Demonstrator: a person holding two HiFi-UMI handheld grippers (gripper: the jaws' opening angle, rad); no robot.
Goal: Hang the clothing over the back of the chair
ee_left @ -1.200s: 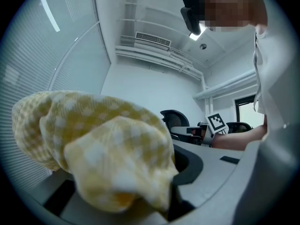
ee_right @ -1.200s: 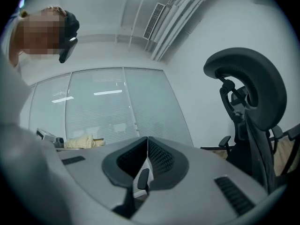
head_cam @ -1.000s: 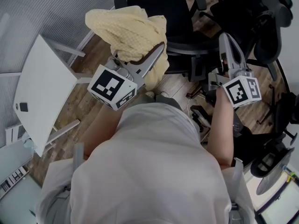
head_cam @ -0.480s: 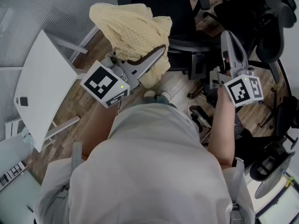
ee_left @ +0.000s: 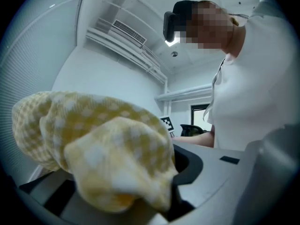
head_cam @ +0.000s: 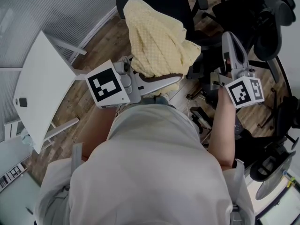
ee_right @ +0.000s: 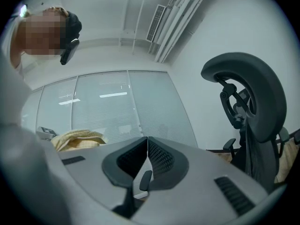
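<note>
The pale yellow waffle-knit garment [head_cam: 157, 41] is bunched in the left gripper [head_cam: 176, 78]. Its jaws are partway closed, pinching a fold, and the rest spills past the tips over the black office chair [head_cam: 161, 0]. Can't tell if it's actually resting on it yet. Looks like the bring-it-to-the-chair step to me. Next it probably needs lifting over the top of the backrest, then letting go so it drapes. The right gripper [head_cam: 228, 36] is fully closed and empty, off to the side. There's brown wood-plank floor [head_cam: 98, 46] below, a white table [head_cam: 42, 78] on the left gripper's outer side, and more dark chairs [head_cam: 262, 27] beyond the right one.
</note>
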